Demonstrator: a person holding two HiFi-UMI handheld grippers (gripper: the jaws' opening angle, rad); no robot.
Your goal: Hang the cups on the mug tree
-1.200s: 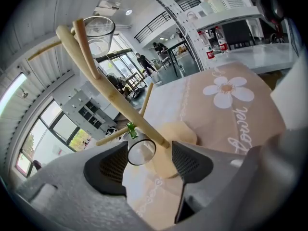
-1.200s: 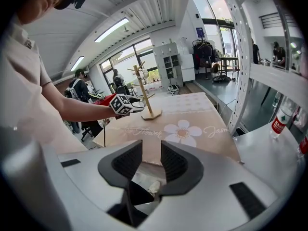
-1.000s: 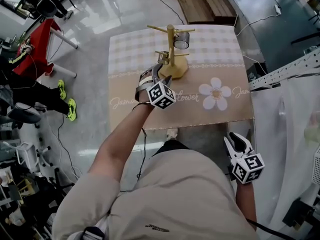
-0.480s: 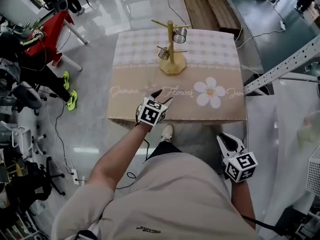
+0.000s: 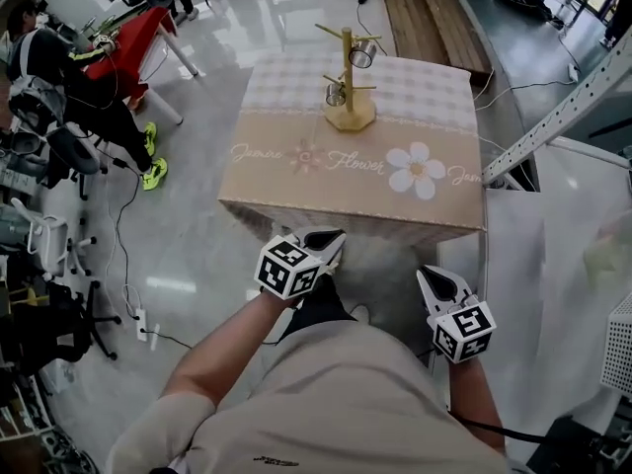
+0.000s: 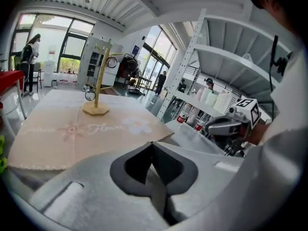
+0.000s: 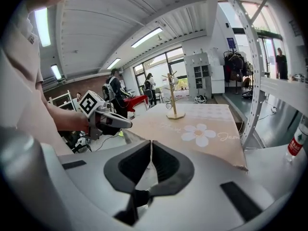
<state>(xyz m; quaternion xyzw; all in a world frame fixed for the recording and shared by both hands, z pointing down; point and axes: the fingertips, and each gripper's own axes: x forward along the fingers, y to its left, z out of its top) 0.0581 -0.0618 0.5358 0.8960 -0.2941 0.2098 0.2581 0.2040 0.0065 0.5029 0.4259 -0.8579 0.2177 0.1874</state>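
Observation:
The wooden mug tree (image 5: 347, 75) stands at the far middle of the cloth-covered table (image 5: 276, 181). One metal cup (image 5: 362, 53) hangs on its upper right branch, and a second cup (image 5: 336, 94) hangs lower on the left. Both grippers are off the table, near my body. My left gripper (image 5: 332, 237) is in front of the table's near edge, shut and empty. To its right, my right gripper (image 5: 428, 276) has its jaws closing, tips almost together, with nothing between them. The tree (image 6: 97, 83) is far off in the left gripper view, as it (image 7: 173, 99) is in the right gripper view.
A white metal rack (image 5: 558, 117) runs along the table's right side, with a bottle (image 7: 297, 141) on its shelf. A red table (image 5: 133, 52) and seated people are at the left. A wooden bench (image 5: 425, 8) lies behind the table. Cables (image 5: 128, 294) cross the floor.
My left gripper has drawn back from the mug tree, across the cloth and off the near edge. Both grippers' jaws have closed. I have stepped back, so the table looks farther away.

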